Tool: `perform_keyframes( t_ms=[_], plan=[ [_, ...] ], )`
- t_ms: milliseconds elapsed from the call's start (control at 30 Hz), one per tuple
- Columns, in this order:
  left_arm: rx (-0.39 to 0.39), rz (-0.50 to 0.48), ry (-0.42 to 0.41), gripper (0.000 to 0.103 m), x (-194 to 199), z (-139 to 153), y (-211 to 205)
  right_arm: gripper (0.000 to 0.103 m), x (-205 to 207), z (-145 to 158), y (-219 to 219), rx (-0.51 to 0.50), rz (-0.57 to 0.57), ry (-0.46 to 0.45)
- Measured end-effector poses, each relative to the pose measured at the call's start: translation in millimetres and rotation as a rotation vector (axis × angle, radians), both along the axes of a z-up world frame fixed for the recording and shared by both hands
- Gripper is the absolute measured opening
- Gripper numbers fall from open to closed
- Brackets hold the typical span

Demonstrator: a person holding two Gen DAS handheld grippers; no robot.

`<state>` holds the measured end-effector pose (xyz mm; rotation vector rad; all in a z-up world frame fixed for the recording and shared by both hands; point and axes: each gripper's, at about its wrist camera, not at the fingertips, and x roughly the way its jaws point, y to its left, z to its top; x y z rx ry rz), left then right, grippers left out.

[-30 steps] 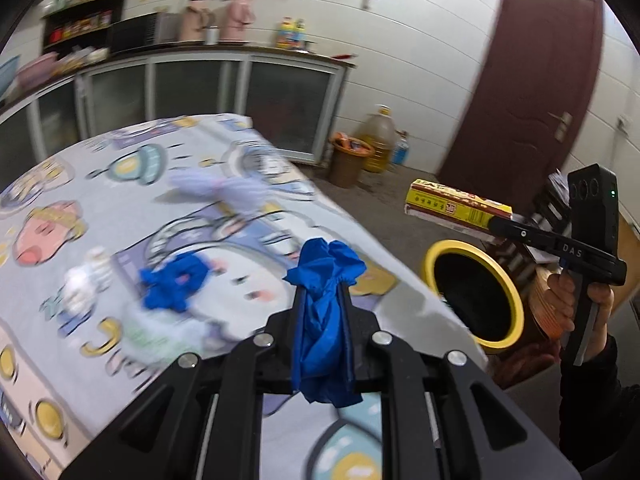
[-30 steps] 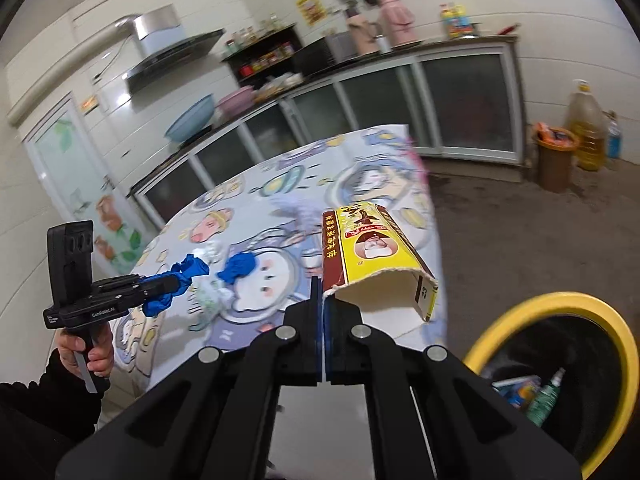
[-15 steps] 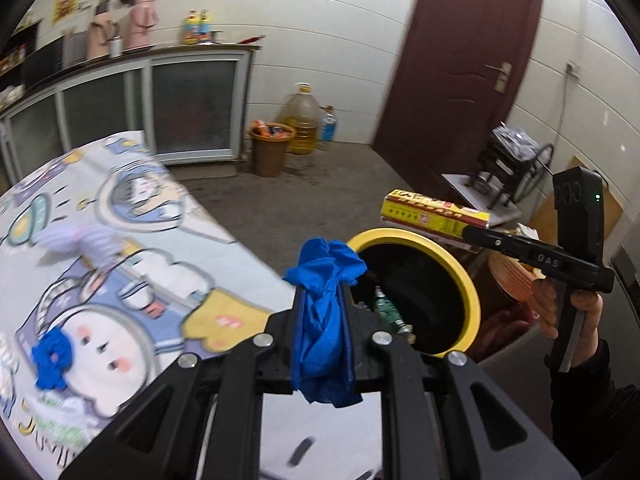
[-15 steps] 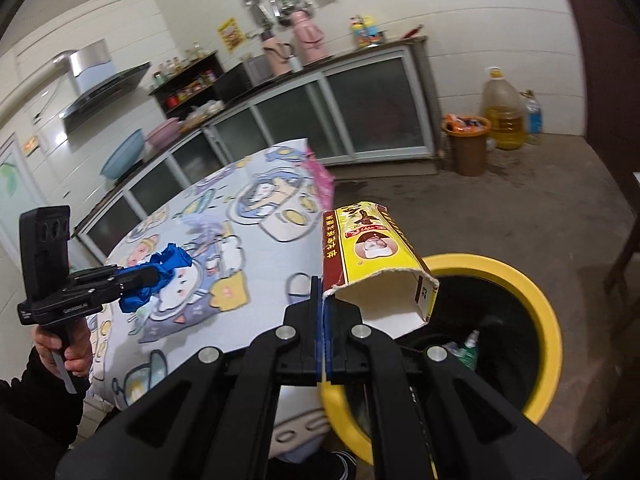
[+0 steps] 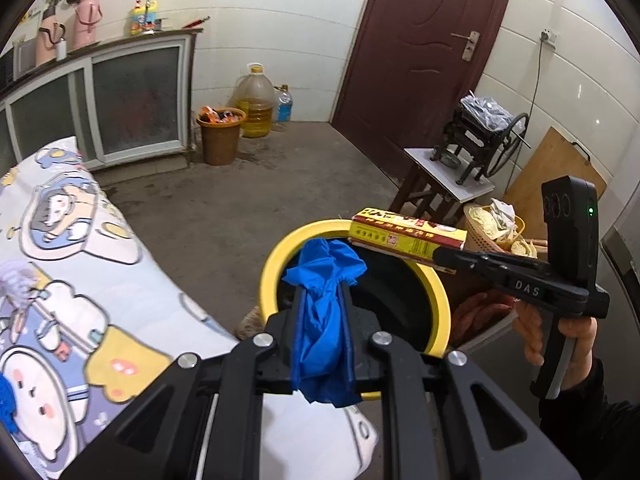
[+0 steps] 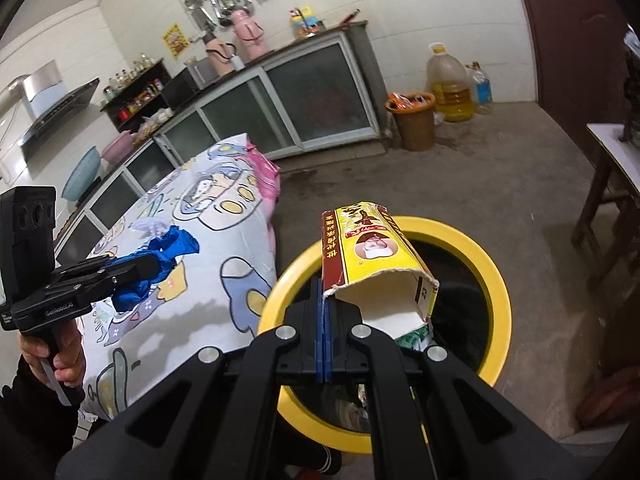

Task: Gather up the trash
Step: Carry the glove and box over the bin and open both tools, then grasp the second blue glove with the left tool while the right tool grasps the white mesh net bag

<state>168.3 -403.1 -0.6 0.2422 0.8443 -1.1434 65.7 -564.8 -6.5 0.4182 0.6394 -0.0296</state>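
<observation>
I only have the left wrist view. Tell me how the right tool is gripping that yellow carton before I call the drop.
Observer: The right tool is shut on one torn wall of the yellow and red cardboard carton. The carton's open end faces the camera and is white inside.
Operator: Report where the carton sits against the bin.
Observer: In the right wrist view it shows in front of the mouth of the yellow-rimmed black bin, crossing the rim's far-left part.
Operator: Check the bin's contents.
Observer: A green and white item shows inside, just below the carton's open end. The rest is too dark to tell.
</observation>
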Motion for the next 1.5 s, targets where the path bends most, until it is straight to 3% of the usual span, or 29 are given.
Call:
perform_keyframes(
  t_ms=[267,767,833,900,1067,1167,1200,1500],
  plan=[
    [0.026,-0.039,0.027,0.014,-7.5,-17.2,-37.4,0.002,1.4,-14.8,-10.8,0.027,-0.026,0.045],
    [0.061,-0.049,0.063,0.015,-5.4,-39.2,-68.4,0.002,12.8,-31.6,-22.0,0.055,-0.061,0.126],
    [0.067,-0.040,0.056,0.026,-4.5,-39.3,-69.5,0.003,13.8,-33.4,-25.2,0.065,-0.074,0.140],
    [0.052,-0.019,0.061,0.053,-2.2,-37.2,-66.7,0.003,15.9,-35.1,-29.5,0.071,-0.089,0.157],
    [0.021,0.021,0.055,0.072,2.7,-29.7,-58.7,0.004,16.8,-44.4,-40.7,0.078,-0.148,0.205],
    [0.011,0.029,0.067,0.073,6.3,-27.2,-52.7,0.034,15.0,-48.1,-43.7,0.095,-0.161,0.210],
    [0.006,0.034,0.065,0.073,6.9,-25.9,-51.4,0.050,13.5,-47.3,-44.3,0.105,-0.162,0.197],
    [-0.041,0.059,0.060,0.073,9.5,-11.1,-23.8,0.053,14.0,-25.6,-34.5,0.091,-0.151,0.163]
  ],
)
